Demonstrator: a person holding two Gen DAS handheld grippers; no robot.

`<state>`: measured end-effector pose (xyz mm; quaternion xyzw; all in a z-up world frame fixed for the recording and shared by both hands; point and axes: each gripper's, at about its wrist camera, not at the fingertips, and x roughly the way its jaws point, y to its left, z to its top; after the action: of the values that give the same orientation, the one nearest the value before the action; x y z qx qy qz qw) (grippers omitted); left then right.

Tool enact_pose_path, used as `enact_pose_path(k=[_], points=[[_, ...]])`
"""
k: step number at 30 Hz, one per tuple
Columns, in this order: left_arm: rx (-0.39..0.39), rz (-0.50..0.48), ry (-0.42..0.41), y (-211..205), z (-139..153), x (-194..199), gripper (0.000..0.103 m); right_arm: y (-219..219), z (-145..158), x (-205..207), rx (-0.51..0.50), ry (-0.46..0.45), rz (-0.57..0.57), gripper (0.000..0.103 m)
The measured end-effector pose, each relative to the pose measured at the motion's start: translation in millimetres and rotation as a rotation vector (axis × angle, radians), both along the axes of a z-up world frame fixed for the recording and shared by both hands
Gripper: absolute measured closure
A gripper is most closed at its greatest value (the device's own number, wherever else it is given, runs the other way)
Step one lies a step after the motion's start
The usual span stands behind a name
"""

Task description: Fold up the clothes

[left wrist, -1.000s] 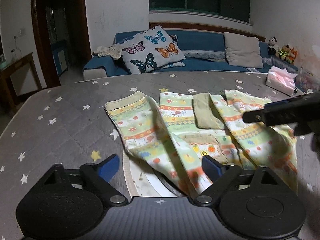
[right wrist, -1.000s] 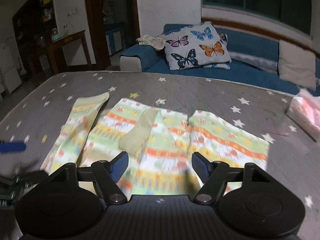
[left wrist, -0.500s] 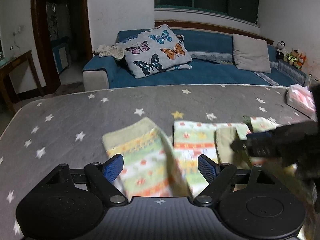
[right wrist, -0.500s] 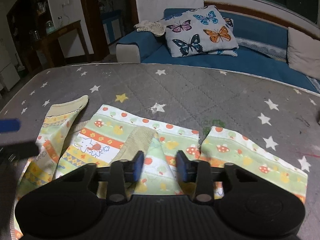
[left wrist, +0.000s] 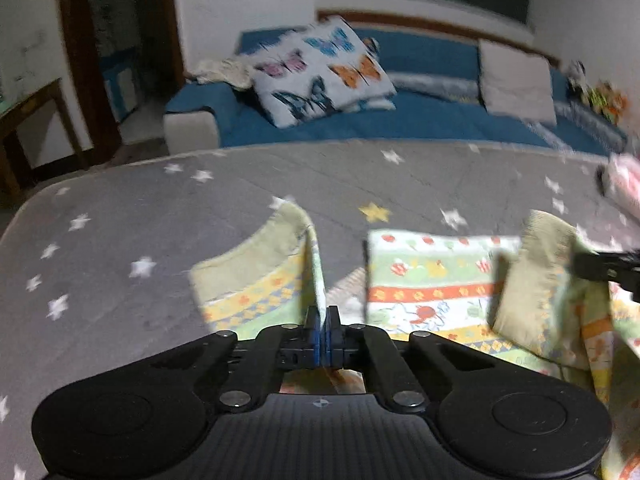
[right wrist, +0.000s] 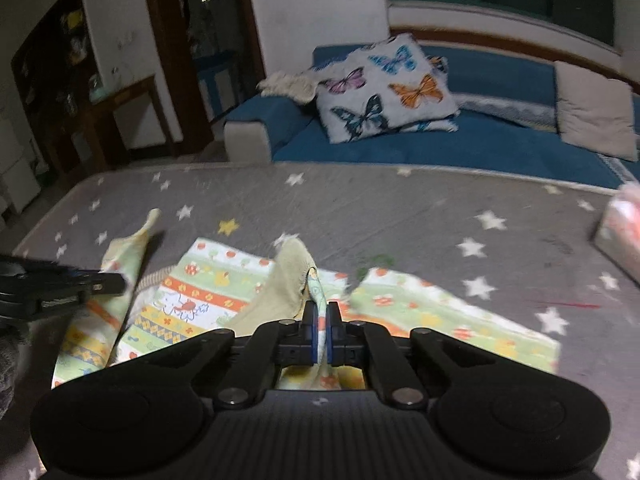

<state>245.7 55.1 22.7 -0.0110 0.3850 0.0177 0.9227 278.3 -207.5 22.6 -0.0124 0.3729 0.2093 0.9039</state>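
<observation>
I see a home living room: blue sofa [right wrist: 420, 144] with butterfly pillow [right wrist: 384, 88] beyond the star-print mattress [right wrist: 400, 216], wooden doorway [right wrist: 168, 60] far left.

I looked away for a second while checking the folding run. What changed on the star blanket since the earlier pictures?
Both claws were open; their jaws have just closed. The left claw now pinches the left cuffed leg of the patterned pants, the right claw the other cuffed leg, each lifted into a ridge. The blanket, butterfly pillow and sofa are as before.
</observation>
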Motion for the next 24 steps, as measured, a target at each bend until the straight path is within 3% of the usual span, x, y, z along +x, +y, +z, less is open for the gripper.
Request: enact_pose_path(k=[7,13,19,24], points=[[-0.056,0.142,-0.136,49,36,-69,0.101,-70,44,-49,0.066,-0.068,-0.146,0.100],[-0.101,0.235,-0.161,84,37,-136,0.101,-140,60,-106,0.096,-0.125,-0.286,0.100],[-0.158,0.302,-0.145,99,21,-197,0.102,-214,56,-161,0.124,-0.146,-0.448,0.100],[-0.203,0.344,-0.132,103,10,-229,0.102,-269,29,-199,0.126,-0.098,-0.599,0.100]])
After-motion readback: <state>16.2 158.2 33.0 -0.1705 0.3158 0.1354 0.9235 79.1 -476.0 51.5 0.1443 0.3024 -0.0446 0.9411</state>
